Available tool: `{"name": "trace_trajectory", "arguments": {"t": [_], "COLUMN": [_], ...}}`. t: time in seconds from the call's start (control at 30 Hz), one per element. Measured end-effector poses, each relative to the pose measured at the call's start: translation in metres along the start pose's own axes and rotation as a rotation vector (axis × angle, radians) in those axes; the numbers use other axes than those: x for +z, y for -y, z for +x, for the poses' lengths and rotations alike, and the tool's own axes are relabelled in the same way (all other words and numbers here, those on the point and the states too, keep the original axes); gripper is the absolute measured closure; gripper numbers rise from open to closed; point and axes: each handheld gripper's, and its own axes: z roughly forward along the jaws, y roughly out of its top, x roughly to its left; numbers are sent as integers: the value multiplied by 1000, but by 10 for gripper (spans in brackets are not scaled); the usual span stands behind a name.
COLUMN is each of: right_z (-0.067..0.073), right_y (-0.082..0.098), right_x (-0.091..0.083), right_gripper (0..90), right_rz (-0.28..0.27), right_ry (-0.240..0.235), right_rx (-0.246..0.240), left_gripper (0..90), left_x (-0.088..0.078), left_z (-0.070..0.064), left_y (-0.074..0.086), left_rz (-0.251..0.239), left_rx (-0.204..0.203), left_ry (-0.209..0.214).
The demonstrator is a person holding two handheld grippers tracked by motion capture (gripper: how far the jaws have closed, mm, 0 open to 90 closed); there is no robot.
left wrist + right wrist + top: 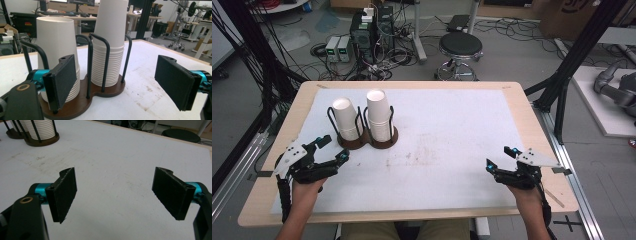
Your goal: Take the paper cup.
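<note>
Two stacks of white paper cups stand upside down in a dark wire holder (368, 143) on a brown base, at the table's left middle. The left stack (345, 118) is shorter than the right stack (379, 115). In the left gripper view the shorter stack (57, 50) and taller stack (110, 42) rise close ahead. My left gripper (332, 148) rests just left of and below the holder, jaws open, nothing between them. My right gripper (500, 157) lies near the table's right front, open over bare white mat (112, 170).
The wooden table (267, 200) carries a white mat (452, 135) with faint brown stains in the middle. Beyond the far edge are a black stool (460, 47), computer boxes (372, 30) and cables on the floor. Black frame posts stand at both sides.
</note>
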Motion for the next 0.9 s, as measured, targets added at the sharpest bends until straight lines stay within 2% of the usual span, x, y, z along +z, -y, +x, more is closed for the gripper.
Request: {"name": "trace_trajectory", "arguments": {"t": [0.27, 0.43, 0.5, 0.63, 0.73, 0.77, 0.83, 0.87, 0.9], "right_z": [0, 0, 1, 3, 5, 5, 4, 4, 4], "right_y": [2, 2, 1, 1, 1, 1, 0, 0, 1], "right_x": [2, 4, 4, 3, 1, 0, 0, 0, 0], "right_gripper": [207, 208, 208, 208, 208, 208, 209, 209, 209], "right_rz": [7, 3, 1, 8, 7, 8, 6, 4, 6], "right_ry": [-17, -33, -34, -37, -38, -36, -34, -33, -32], "right_rx": [-7, 14, 3, 7, 10, 12, 9, 5, 6], "left_gripper": [175, 175, 175, 175, 174, 174, 174, 174, 174], "left_x": [11, 14, 17, 22, 28, 36, 38, 47, 51], "left_z": [-3, -3, -2, -1, -1, 0, -1, -1, -2], "left_y": [-4, -9, -14, -26, -34, -44, -48, -59, -63], "left_rz": [7, 7, 26, 16, 19, 25, 26, 26, 24], "left_rx": [-8, -15, -4, -27, -26, -9, -5, 7, 10], "left_ry": [13, 25, 39, 54, 59, 67, 70, 79, 83]}}
